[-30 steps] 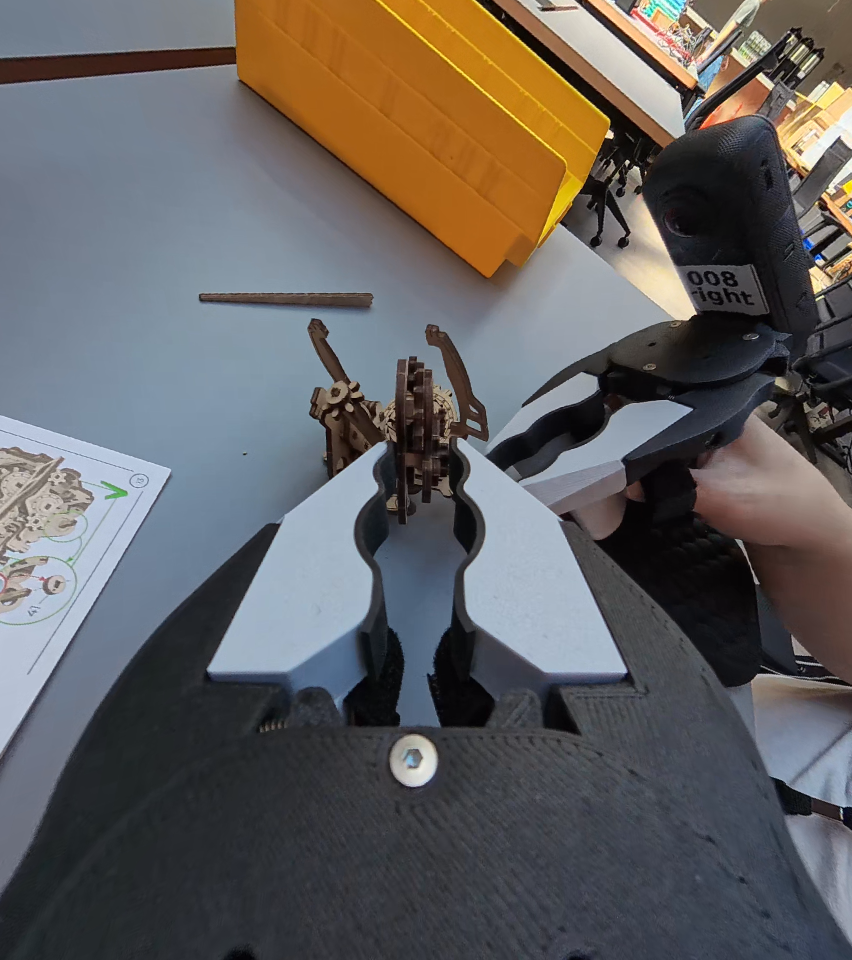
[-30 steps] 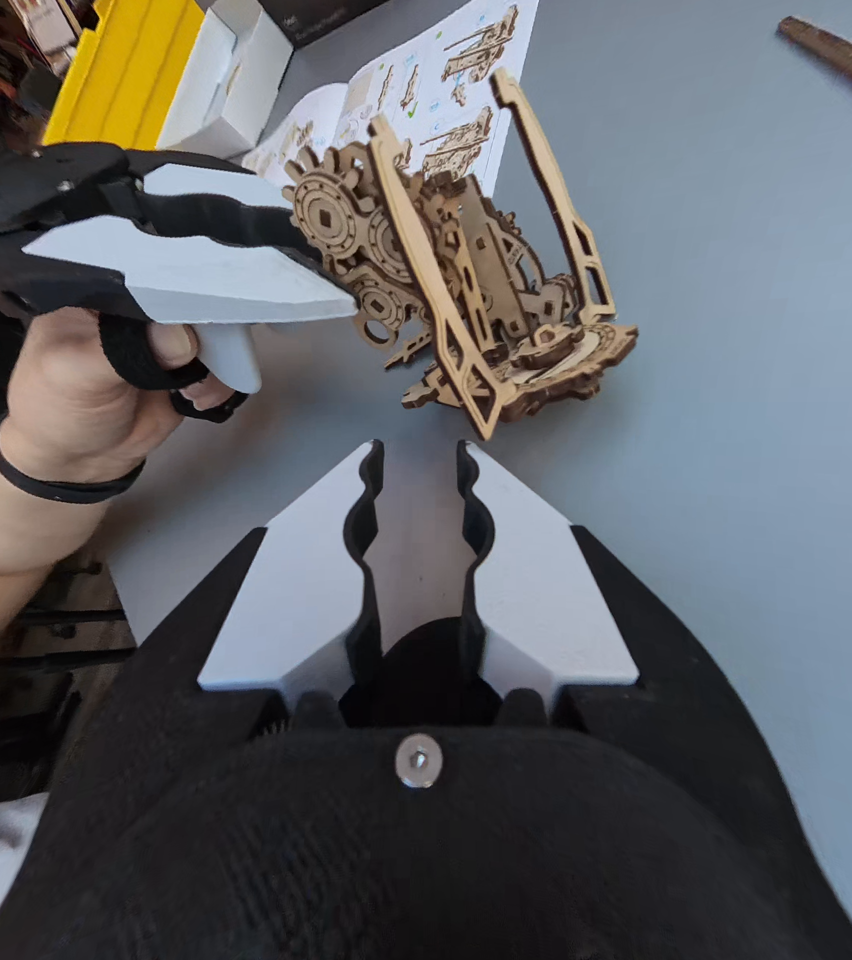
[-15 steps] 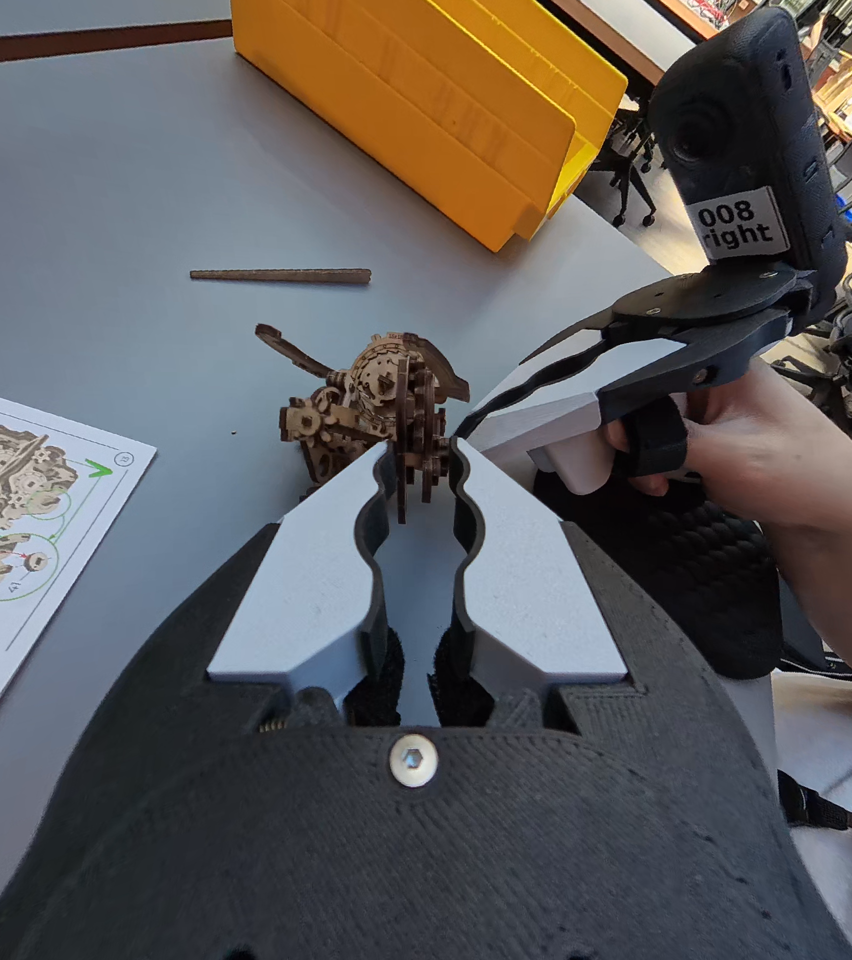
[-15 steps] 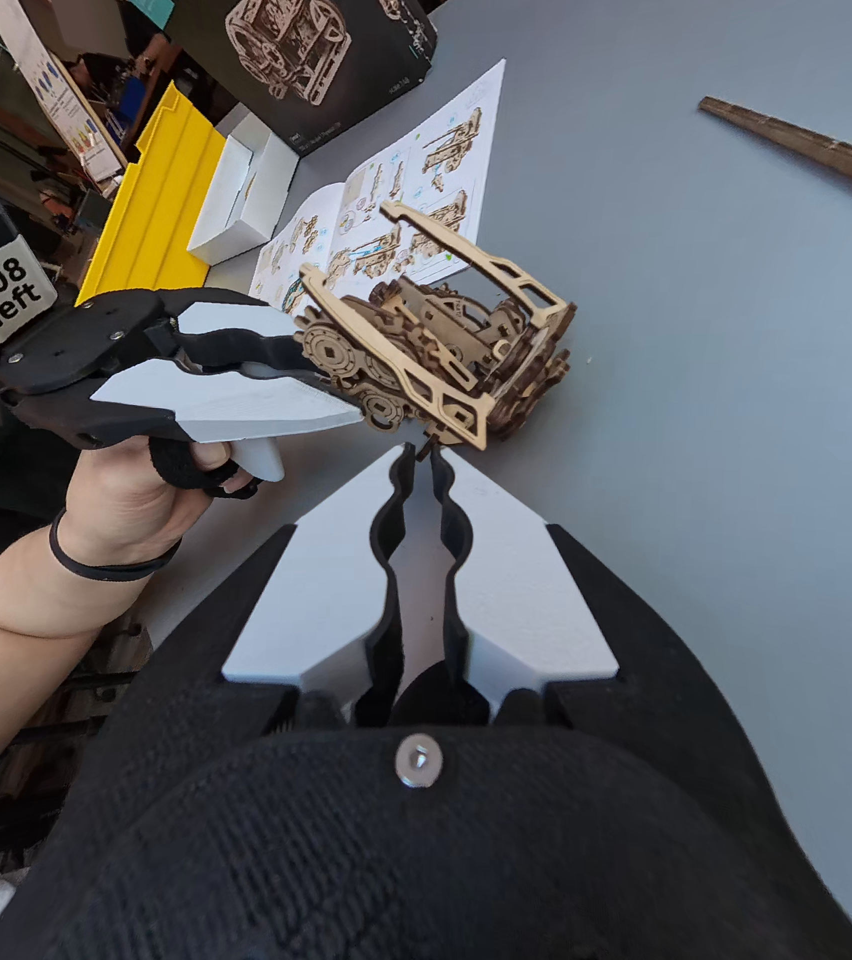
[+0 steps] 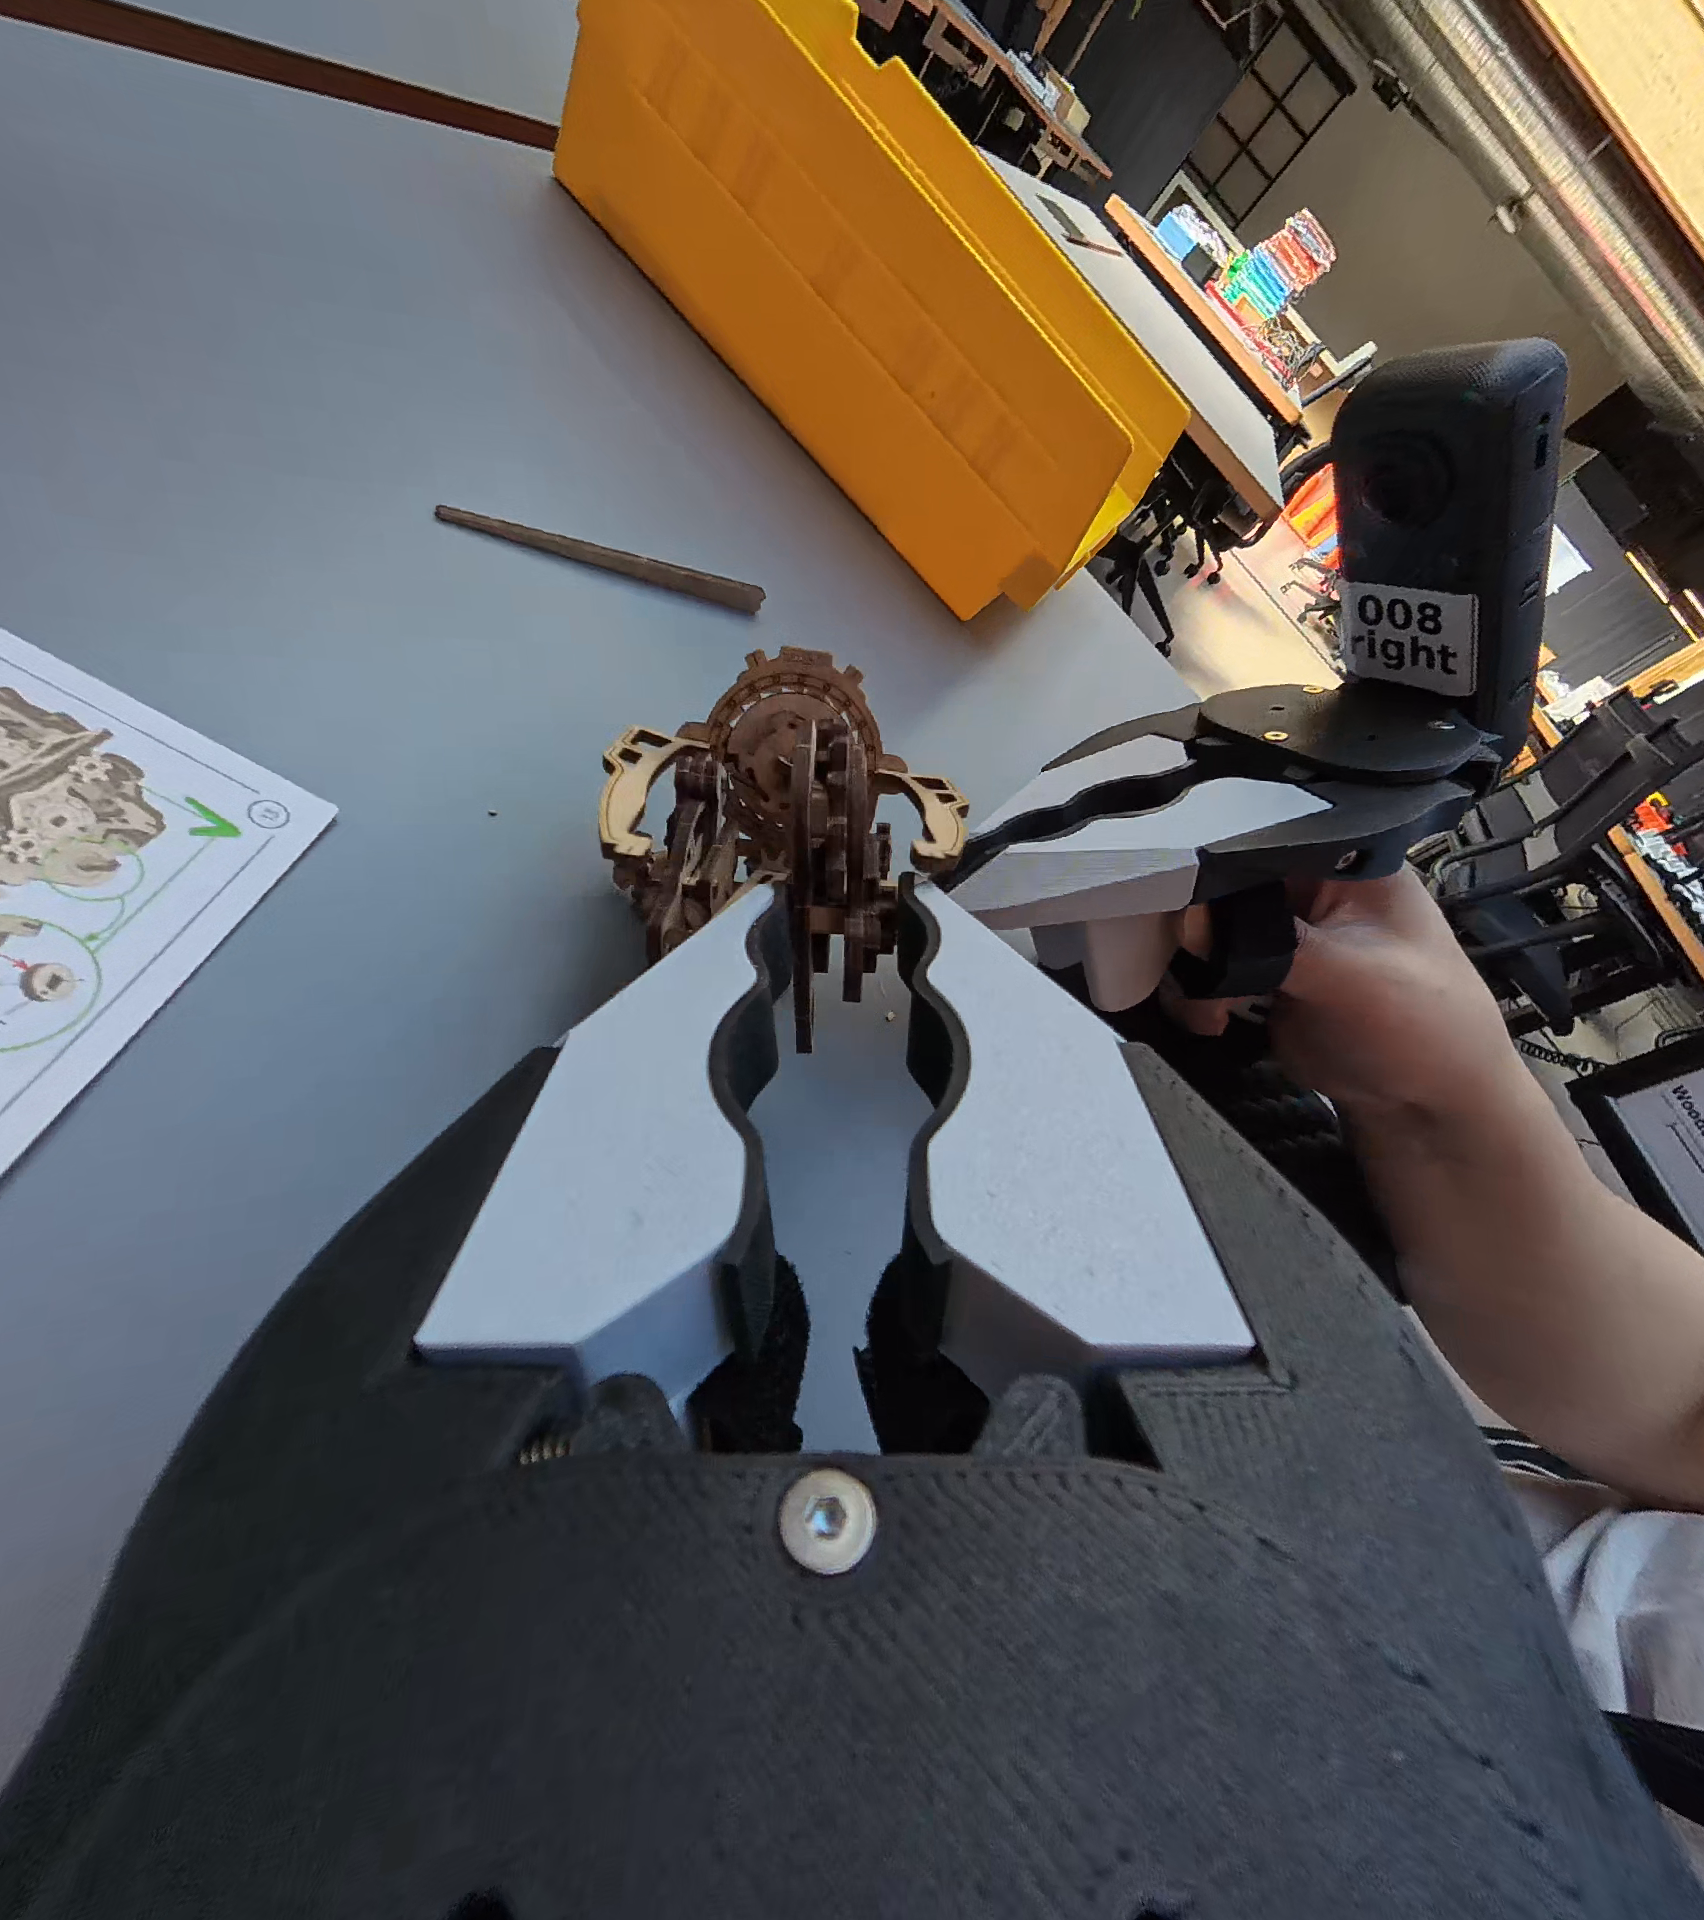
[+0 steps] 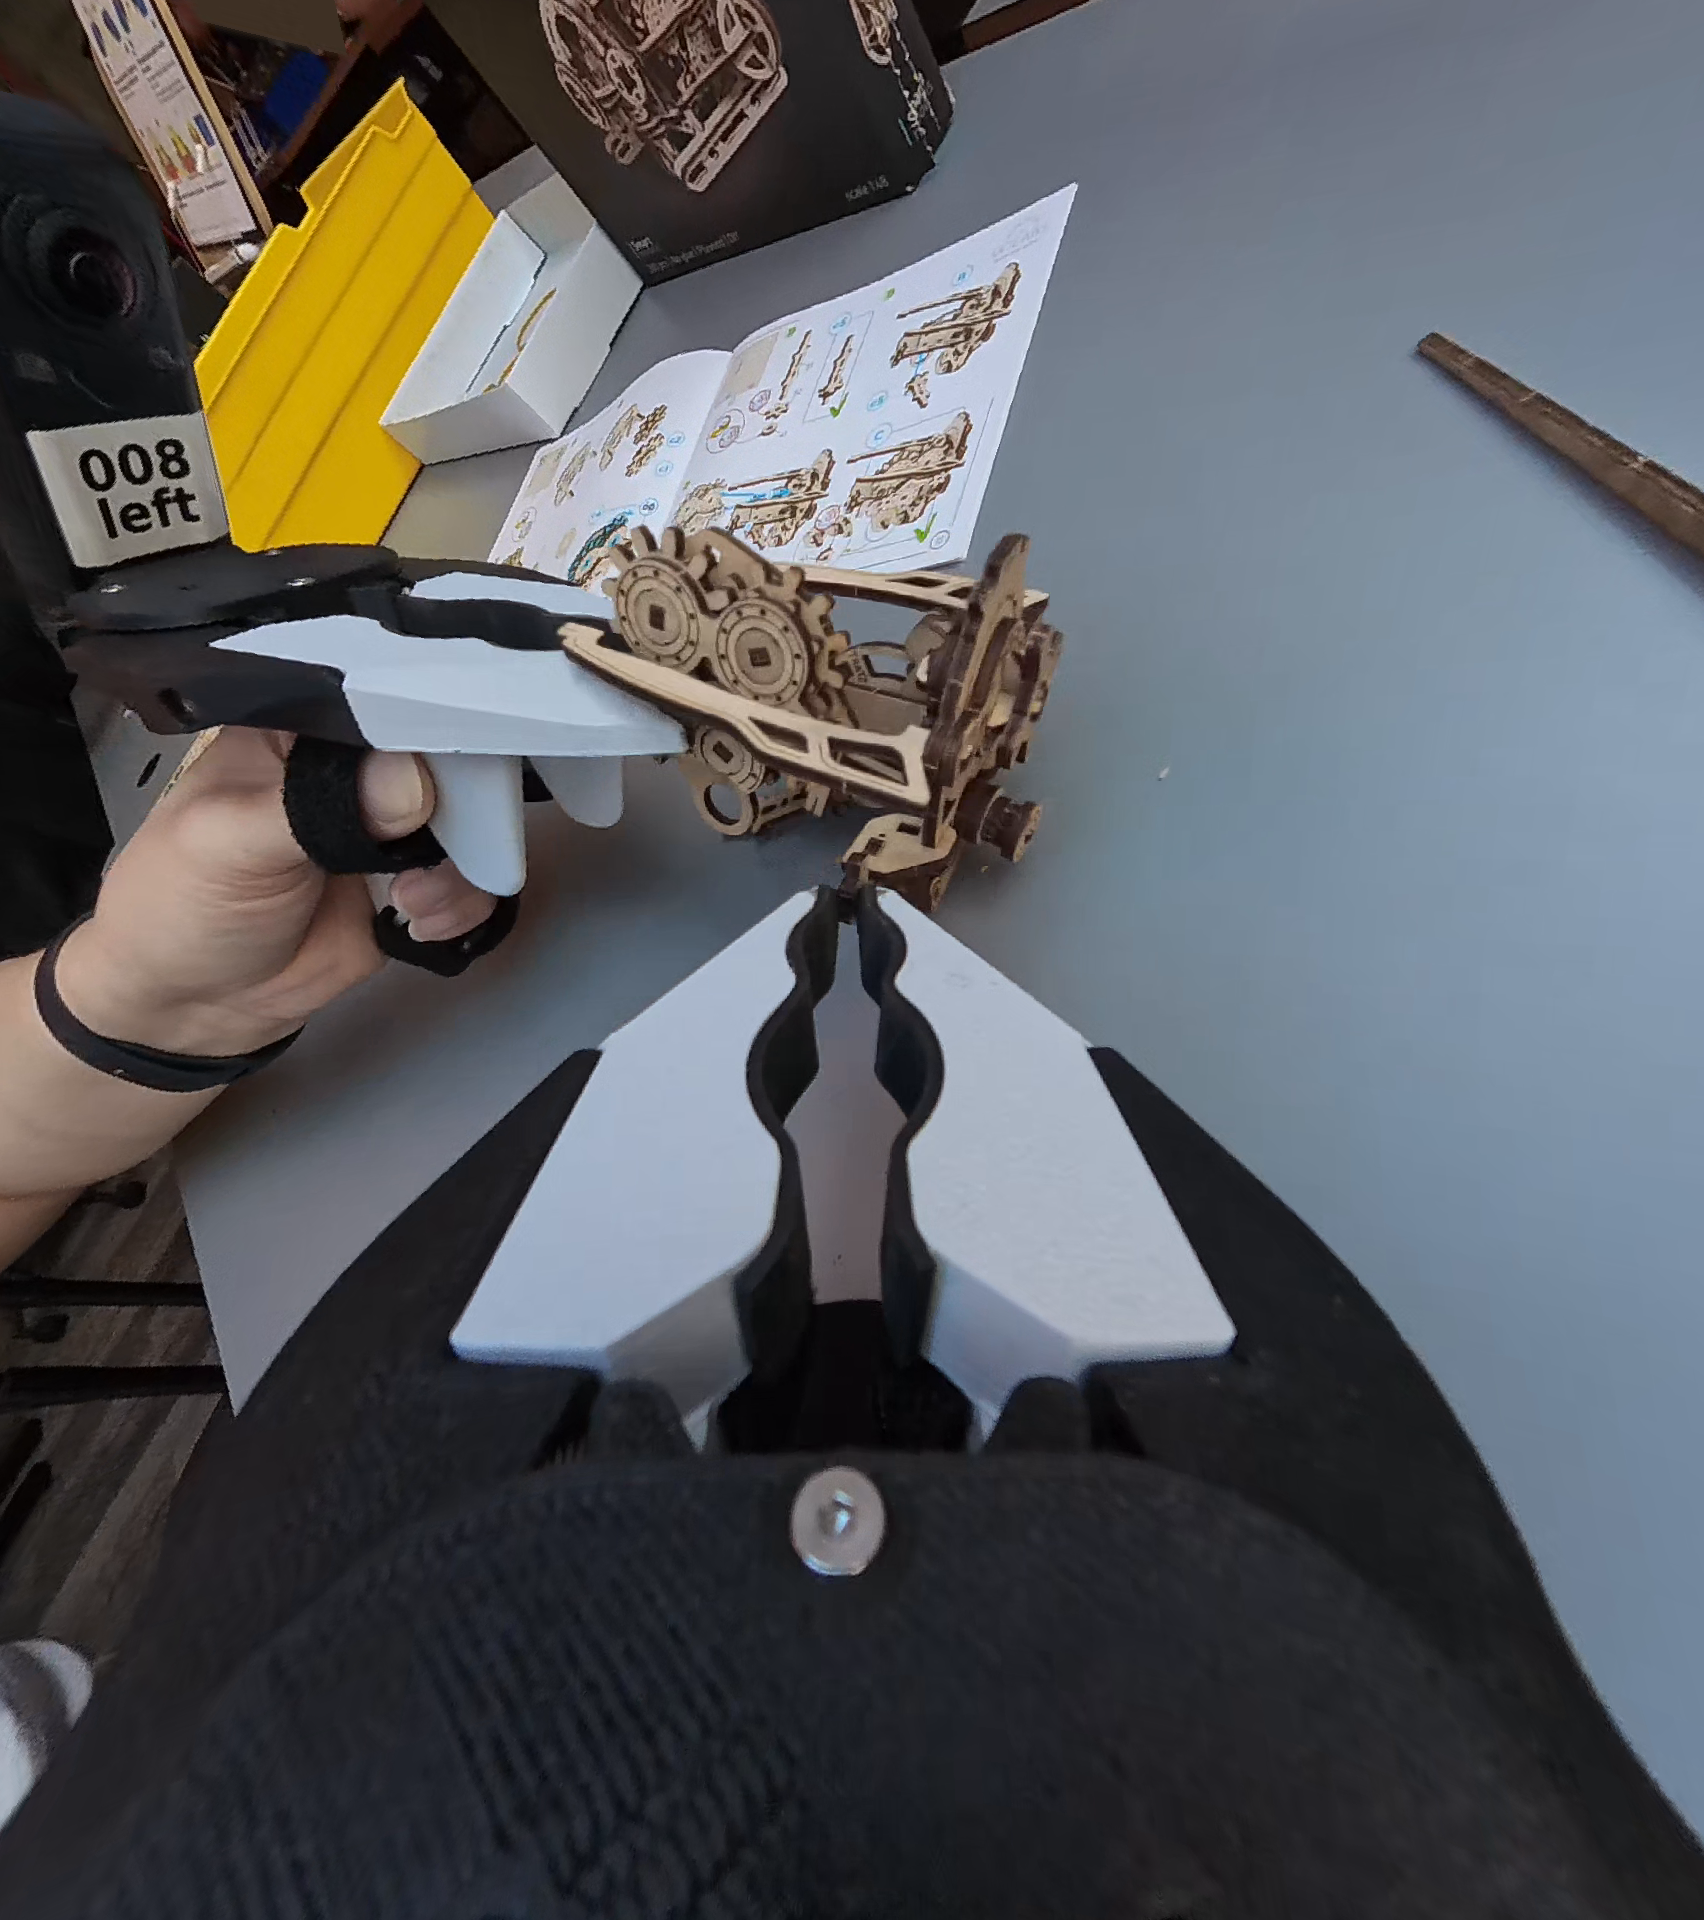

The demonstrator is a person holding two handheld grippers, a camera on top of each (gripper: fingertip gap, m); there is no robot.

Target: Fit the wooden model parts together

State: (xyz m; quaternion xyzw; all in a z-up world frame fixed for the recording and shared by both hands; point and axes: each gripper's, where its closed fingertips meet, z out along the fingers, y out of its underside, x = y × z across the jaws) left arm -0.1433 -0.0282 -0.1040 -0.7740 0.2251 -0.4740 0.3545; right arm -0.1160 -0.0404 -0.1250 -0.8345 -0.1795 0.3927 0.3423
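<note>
The wooden gear model (image 5: pixel 775 800) lies on its side, held just above the grey table (image 5: pixel 308 364). My left gripper (image 5: pixel 832 896) is shut on its dark gear stack, with the gears standing between the fingertips. In the right wrist view the model (image 6: pixel 827 675) shows two pale gears and a side arm, and the left gripper (image 6: pixel 640 675) holds it from the left. My right gripper (image 6: pixel 843 902) is shut on a small wooden tab at the model's lower end. It also shows in the left wrist view (image 5: pixel 962 868), touching the model's right side.
A loose wooden stick (image 5: pixel 599 559) lies on the table beyond the model, also seen in the right wrist view (image 6: pixel 1606 478). A yellow bin (image 5: pixel 879 312) stands behind it. The instruction booklet (image 6: pixel 796 416), a white box (image 6: pixel 505 343) and a black box (image 6: pixel 723 114) lie on the left. The gap from one gripper's tips to the other's is roughly 4 cm. Both grippers' tips are roughly 15 cm from the loose wooden stick (image 5: pixel 599 559). Seen from the right wrist view (image 6: pixel 1589 453) as well.
The model has been rolled from upright onto its side in the left gripper. The right gripper came in from open and closed on a tab at the model's lower end.
</note>
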